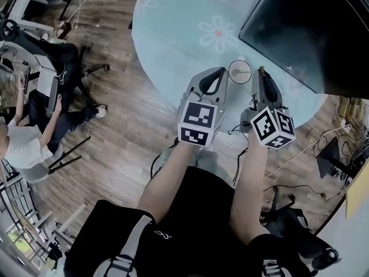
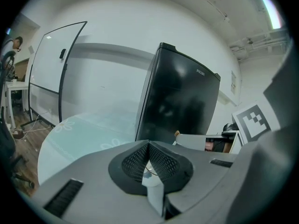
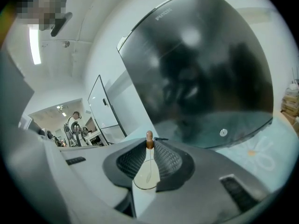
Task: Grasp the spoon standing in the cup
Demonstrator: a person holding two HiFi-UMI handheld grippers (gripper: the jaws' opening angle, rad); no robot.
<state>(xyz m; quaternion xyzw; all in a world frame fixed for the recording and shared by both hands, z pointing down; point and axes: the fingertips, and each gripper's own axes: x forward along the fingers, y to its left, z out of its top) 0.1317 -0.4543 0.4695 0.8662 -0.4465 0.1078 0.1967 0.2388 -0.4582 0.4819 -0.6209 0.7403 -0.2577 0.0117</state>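
Note:
A white cup (image 1: 239, 71) stands on the round table (image 1: 184, 33) with its pale blue flowered cloth. In the right gripper view the cup (image 3: 145, 183) shows low in the gap between the jaws. A pale spoon with a brown end (image 3: 149, 139) stands up out of it. My right gripper (image 3: 149, 146) is shut on the spoon's handle just under that brown end, and the end (image 1: 260, 68) pokes out at my right gripper's (image 1: 260, 74) tips. My left gripper (image 1: 223, 72) is shut beside the cup's left rim, its pads (image 2: 159, 160) meeting; I cannot tell whether it touches the cup.
A large black screen (image 1: 305, 27) stands on the table just beyond the cup and fills both gripper views (image 3: 210, 69). The table's near edge runs under my grippers. A seated person (image 1: 23, 137) and chairs are far left; cables (image 1: 323, 137) lie on the floor at right.

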